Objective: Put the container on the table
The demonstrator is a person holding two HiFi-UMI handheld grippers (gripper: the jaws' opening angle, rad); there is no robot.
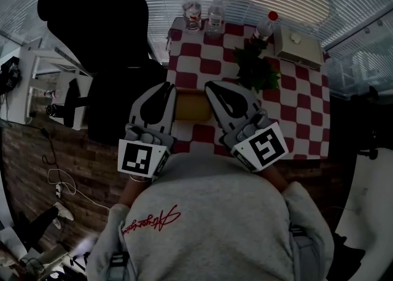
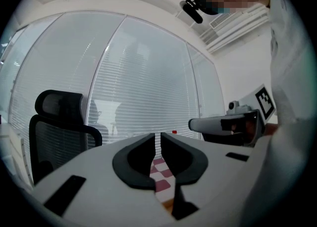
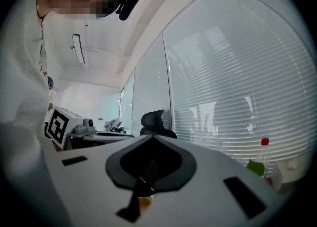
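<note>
Both left tongs (image 1: 166,86) and right tongs (image 1: 212,84) flank container (image 1: 192,107) near table (image 1: 307,109) edge.

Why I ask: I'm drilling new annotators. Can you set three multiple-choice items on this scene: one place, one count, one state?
1. Where does the green plant stand?
A. on the checked tablecloth
B. on a shelf
C. in a sink

2. How many bottles stand along the table's far edge?
A. one
B. three
C. six

3. How do the right gripper jaws stand?
A. wide apart
B. clamped on a cup
C. shut, nothing between them

Key: 1 A, its leaves lie over the red-and-white squares. 2 B, two clear ones and a red-capped one show in the head view. 3 C, the dark pads meet in the right gripper view.
</note>
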